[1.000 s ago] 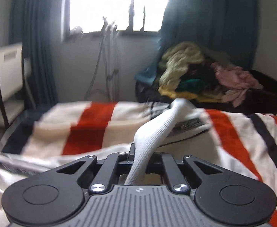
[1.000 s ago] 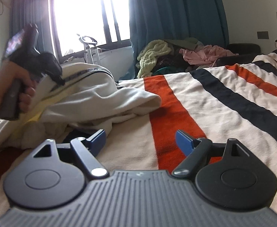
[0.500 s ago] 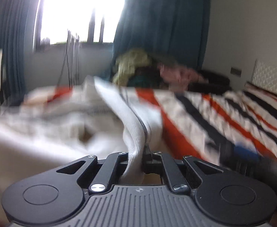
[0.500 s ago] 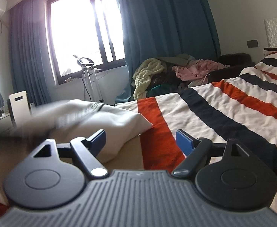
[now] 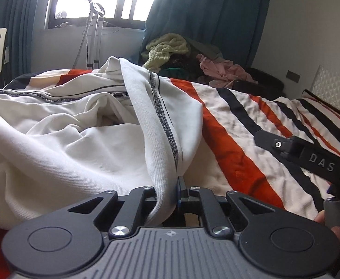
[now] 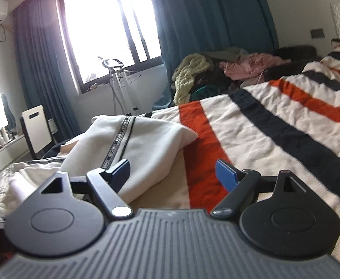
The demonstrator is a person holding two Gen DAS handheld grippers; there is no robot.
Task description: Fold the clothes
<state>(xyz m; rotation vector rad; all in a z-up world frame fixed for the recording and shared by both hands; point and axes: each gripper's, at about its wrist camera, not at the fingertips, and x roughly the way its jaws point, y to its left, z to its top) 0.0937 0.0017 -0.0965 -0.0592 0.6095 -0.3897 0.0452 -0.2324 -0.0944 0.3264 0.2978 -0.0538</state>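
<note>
White garment [image 5: 60, 144] — heaped at frame left on striped bedspread [image 5: 237, 125], ribbed hem clamped in left gripper [image 5: 173, 193]. Right gripper [image 6: 173, 174] — lower centre of its view, jaws spread, nothing between.

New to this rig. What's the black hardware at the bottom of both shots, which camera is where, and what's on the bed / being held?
There is no robot arm here: a person holds a two-finger gripper in each hand, and each gripper carries a fisheye camera looking forward along its fingers. The black hardware at the bottom of each picture is that gripper's own body.

In the left wrist view, the left gripper is shut on the ribbed hem of a white garment with black lettered tape trim. The garment lies crumpled on a striped bedspread. The other handheld unit shows at the right edge.

In the right wrist view, the right gripper is open and holds nothing; its blue pads stand apart above the bed. A clothes pile sits beyond the bed, under the window.
</note>
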